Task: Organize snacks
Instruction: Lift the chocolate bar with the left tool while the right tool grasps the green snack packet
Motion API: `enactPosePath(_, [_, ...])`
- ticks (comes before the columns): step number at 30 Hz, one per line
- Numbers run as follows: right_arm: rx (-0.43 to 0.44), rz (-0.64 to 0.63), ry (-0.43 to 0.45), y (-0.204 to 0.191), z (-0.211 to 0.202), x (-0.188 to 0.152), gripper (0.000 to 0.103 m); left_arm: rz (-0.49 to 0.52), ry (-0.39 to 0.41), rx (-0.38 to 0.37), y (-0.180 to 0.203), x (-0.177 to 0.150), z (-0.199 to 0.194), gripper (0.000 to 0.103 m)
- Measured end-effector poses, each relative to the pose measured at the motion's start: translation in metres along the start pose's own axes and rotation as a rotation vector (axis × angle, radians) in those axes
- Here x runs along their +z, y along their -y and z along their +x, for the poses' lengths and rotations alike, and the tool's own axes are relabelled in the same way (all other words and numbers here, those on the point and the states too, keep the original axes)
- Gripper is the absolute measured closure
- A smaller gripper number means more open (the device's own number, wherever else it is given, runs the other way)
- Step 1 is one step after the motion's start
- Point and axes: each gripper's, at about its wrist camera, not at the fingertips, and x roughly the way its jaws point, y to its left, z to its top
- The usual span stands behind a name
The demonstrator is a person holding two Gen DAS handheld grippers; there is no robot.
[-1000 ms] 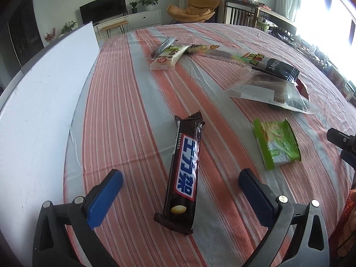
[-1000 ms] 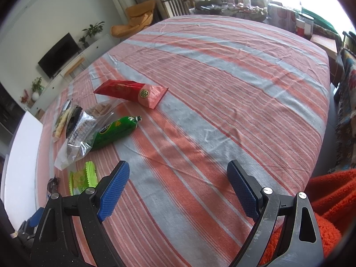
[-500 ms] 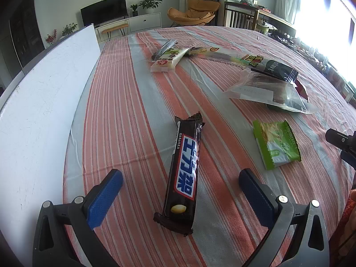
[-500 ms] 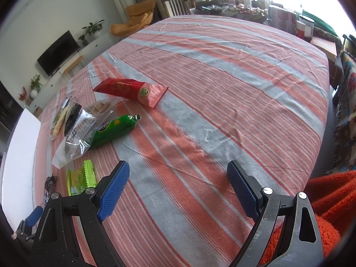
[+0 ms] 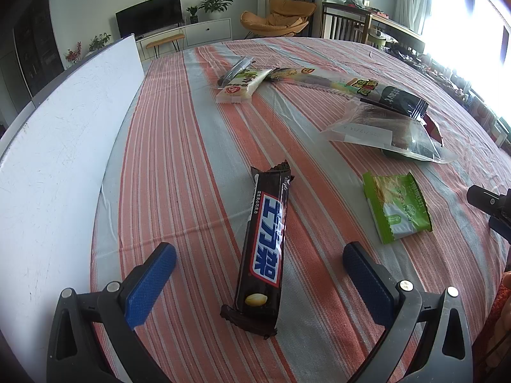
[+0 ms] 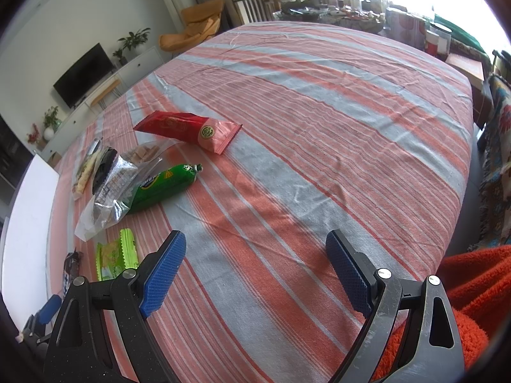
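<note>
chocolate bar (image 5: 265, 249) | lengthwise between left claw (image 5: 258, 265) fingers — untouched

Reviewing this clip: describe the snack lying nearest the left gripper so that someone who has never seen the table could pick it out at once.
On the striped tablecloth, beside the white board, look between the open left gripper. There lies a long dark brown chocolate bar with a blue and white logo. Its neighbour, the small green packet, is squarer and lies off to the right.
</note>
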Motion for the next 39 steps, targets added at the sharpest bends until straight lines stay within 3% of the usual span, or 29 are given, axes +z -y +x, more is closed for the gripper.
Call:
enactPosePath(5, [0.037,0.033,0.006,0.005,-0.002,0.001,0.011,0.000,-0.011,0.000,0.000,0.001,0.000,0.000])
enactPosePath(9, [0.275,0.279,0.035,0.047,-0.008,0.002,0.012,0.011,-0.082,-0.016,0.001,0.003,-0.001,0.003])
enactPosePath(12, [0.328,0.316,0.032,0.054,-0.006,0.003,0.012,0.036,-0.073,-0.033,0.004,0.001,-0.011,0.026])
enactPosePath(14, [0.366,0.226,0.007,0.037,-0.005,0.004,0.012,0.050,-0.062,-0.043,0.005,0.001,-0.016,0.064])
enactPosePath(16, [0.402,0.084,-0.015,0.008,-0.008,0.003,0.013,0.048,-0.066,-0.055,0.004,0.001,-0.019,0.084])
enactPosePath(18, [0.403,-0.057,-0.038,-0.023,-0.009,-0.002,0.013,0.006,-0.077,-0.095,-0.002,-0.001,-0.022,0.085])
enactPosePath(21, [0.387,-0.205,-0.084,-0.065,0.000,-0.009,0.014,-0.021,-0.058,-0.090,-0.007,-0.007,-0.031,0.085])
enactPosePath(25, [0.285,-0.324,-0.147,-0.112,0.024,-0.013,0.015,-0.045,-0.036,-0.085,-0.010,-0.013,-0.048,0.085])
enactPosePath(27, [0.175,-0.435,-0.137,-0.129,0.029,-0.018,0.027,-0.049,-0.028,-0.085,-0.012,-0.014,-0.056,0.085])
enactPosePath(28, [0.146,-0.463,-0.125,-0.130,0.028,-0.019,0.052,-0.048,-0.031,-0.091,-0.013,-0.015,-0.059,0.085])
enactPosePath(32, [0.224,-0.385,-0.197,-0.100,0.018,-0.015,0.054,-0.047,-0.031,-0.122,-0.015,-0.019,-0.069,0.085])
enactPosePath(37, [0.464,-0.143,-0.264,-0.050,-0.011,-0.011,0.054,-0.065,0.014,-0.215,-0.016,-0.016,-0.101,0.085])
enactPosePath(39, [0.526,-0.089,-0.269,-0.050,-0.025,-0.008,0.054,-0.085,0.029,-0.273,-0.021,-0.011,-0.118,0.085])
